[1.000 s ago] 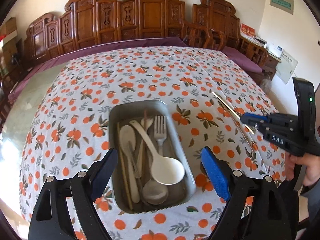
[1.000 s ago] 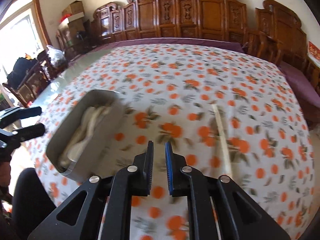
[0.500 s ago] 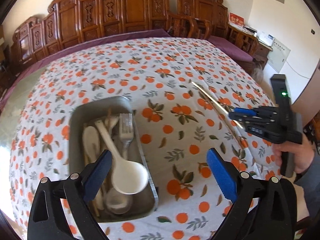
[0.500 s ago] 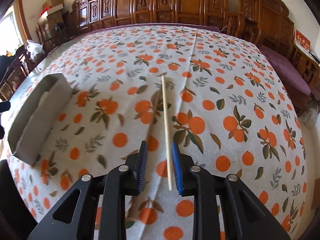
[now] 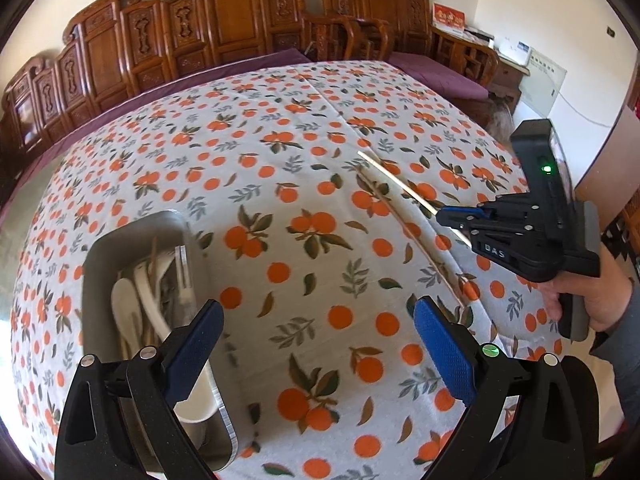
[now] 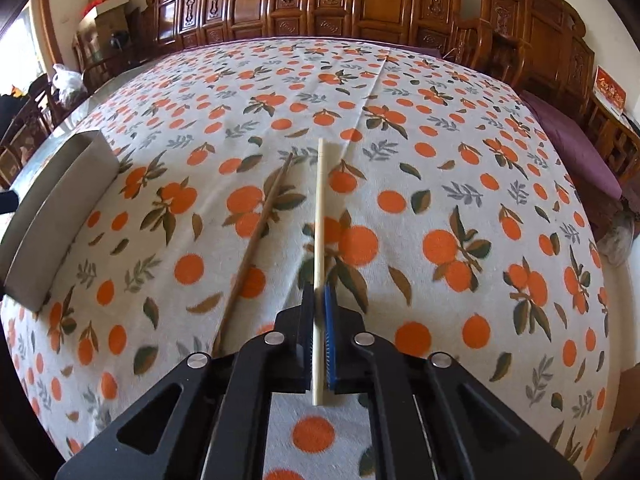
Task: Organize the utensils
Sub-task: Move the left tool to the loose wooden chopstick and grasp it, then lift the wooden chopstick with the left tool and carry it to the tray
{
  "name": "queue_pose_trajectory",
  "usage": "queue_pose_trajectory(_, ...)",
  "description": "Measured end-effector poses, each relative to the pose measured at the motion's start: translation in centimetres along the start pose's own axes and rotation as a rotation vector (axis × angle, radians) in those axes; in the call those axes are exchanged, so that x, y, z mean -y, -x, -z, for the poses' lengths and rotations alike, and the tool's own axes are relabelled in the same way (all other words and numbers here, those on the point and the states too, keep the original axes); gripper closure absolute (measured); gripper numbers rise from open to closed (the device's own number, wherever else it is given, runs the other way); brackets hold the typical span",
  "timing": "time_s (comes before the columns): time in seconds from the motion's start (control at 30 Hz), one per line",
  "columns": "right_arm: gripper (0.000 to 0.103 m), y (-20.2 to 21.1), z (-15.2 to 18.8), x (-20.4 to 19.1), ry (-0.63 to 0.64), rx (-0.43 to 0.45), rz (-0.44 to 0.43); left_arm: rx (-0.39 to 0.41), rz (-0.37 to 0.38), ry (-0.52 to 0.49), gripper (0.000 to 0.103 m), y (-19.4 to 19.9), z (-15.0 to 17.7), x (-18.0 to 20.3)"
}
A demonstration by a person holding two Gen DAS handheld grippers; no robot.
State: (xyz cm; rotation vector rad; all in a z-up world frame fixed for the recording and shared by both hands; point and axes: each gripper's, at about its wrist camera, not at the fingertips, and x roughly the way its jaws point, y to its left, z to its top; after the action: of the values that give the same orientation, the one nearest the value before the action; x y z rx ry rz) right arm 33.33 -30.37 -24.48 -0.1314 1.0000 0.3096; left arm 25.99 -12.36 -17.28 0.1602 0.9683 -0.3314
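My right gripper (image 6: pixel 318 304) is shut on a pale chopstick (image 6: pixel 319 216), which sticks out forward between the pads, lifted above the tablecloth; it also shows in the left wrist view (image 5: pixel 396 182), held by the right gripper (image 5: pixel 444 214). A brown chopstick (image 6: pixel 256 240) lies on the cloth just left of it. My left gripper (image 5: pixel 318 344) is open and empty above the cloth. The metal tray (image 5: pixel 94 264) at its left holds white spoons (image 5: pixel 128 300), a fork (image 5: pixel 184 280) and chopsticks. The tray's side (image 6: pixel 52 208) shows at the left of the right wrist view.
The round table wears an orange-print cloth (image 5: pixel 280 160). Carved wooden chairs (image 5: pixel 224 32) ring the far edge. A purple cushioned bench (image 6: pixel 568 140) stands at the right. The person's hand (image 5: pixel 592 300) holds the right gripper.
My right gripper has closed on the pale chopstick and raised it off the cloth. My left gripper has shifted right, away from above the tray, still open.
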Motion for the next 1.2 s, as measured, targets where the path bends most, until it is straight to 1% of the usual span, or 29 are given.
queue_pose_trajectory(0.13, 0.097, 1.6, 1.2, 0.9, -0.024, 0.002, 0.003, -0.015, 0.003, -0.027, 0.011, -1.3, -0.7, 1.5)
queue_pose_trajectory(0.37, 0.097, 4.5, 3.2, 2.5, -0.077, 0.033, -0.003, -0.045, 0.02, -0.051, 0.012, -4.3, -1.8, 4.3)
queue_pose_trajectory(0.43, 0.097, 5.0, 3.6, 3.0, -0.091, 0.041, -0.005, -0.051, 0.027, -0.06, 0.021, -4.9, -2.0, 5.1)
queue_pose_trajectory(0.47, 0.097, 5.2, 3.8, 3.2, -0.096, 0.045, -0.006, -0.056, 0.033, -0.064, 0.023, -5.2, -2.1, 5.5)
queue_pose_trajectory(0.53, 0.097, 5.5, 4.0, 3.7, -0.105, 0.049, -0.004, -0.07, 0.054, -0.066, 0.033, -6.0, -2.4, 6.4)
queue_pose_trajectory(0.57, 0.097, 5.5, 4.1, 4.0, -0.112, 0.05, -0.003, -0.078, 0.064, -0.065, 0.035, -6.4, -2.5, 6.7)
queue_pose_trajectory(0.63, 0.097, 5.6, 4.3, 4.2, -0.116, 0.05, 0.002, -0.09, 0.077, -0.063, 0.046, -7.0, -2.6, 7.3)
queue_pose_trajectory(0.67, 0.097, 5.6, 4.3, 4.3, -0.118, 0.05, 0.002, -0.096, 0.085, -0.06, 0.048, -7.4, -2.8, 7.6)
queue_pose_trajectory(0.73, 0.097, 5.7, 4.4, 4.4, -0.12, 0.052, 0.001, -0.105, 0.089, -0.06, 0.058, -8.0, -2.9, 8.1)
queue_pose_trajectory(0.83, 0.097, 5.7, 4.5, 4.4, -0.12, 0.055, -0.001, -0.123, 0.097, -0.05, 0.065, -9.0, -3.2, 8.7)
queue_pose_trajectory(0.9, 0.097, 5.7, 4.4, 4.4, -0.119, 0.055, 0.0, -0.134, 0.089, -0.047, 0.066, -9.7, -3.4, 8.9)
queue_pose_trajectory(0.97, 0.097, 5.8, 4.4, 4.3, -0.119, 0.057, -0.002, -0.142, 0.076, -0.047, 0.071, -10.2, -3.5, 9.0)
queue_pose_trajectory(1.0, 0.097, 5.9, 4.4, 4.2, -0.119, 0.058, -0.003, -0.154, 0.072, -0.041, 0.076, -10.5, -3.6, 8.9)
queue_pose_trajectory(1.07, 0.097, 6.0, 4.3, 4.0, -0.117, 0.058, -0.005, -0.156, 0.054, -0.042, 0.08, -10.6, -3.7, 8.9)
queue_pose_trajectory(1.1, 0.097, 6.0, 4.3, 3.9, -0.116, 0.057, -0.005, -0.161, 0.047, -0.05, 0.085, -10.6, -3.7, 8.9)
queue_pose_trajectory(1.13, 0.097, 6.0, 4.2, 3.8, -0.113, 0.057, -0.005, -0.164, 0.046, -0.052, 0.094, -10.6, -3.7, 8.7)
queue_pose_trajectory(1.2, 0.097, 6.1, 4.1, 3.5, -0.108, 0.055, -0.006, -0.174, 0.048, -0.051, 0.097, -10.4, -3.5, 8.3)
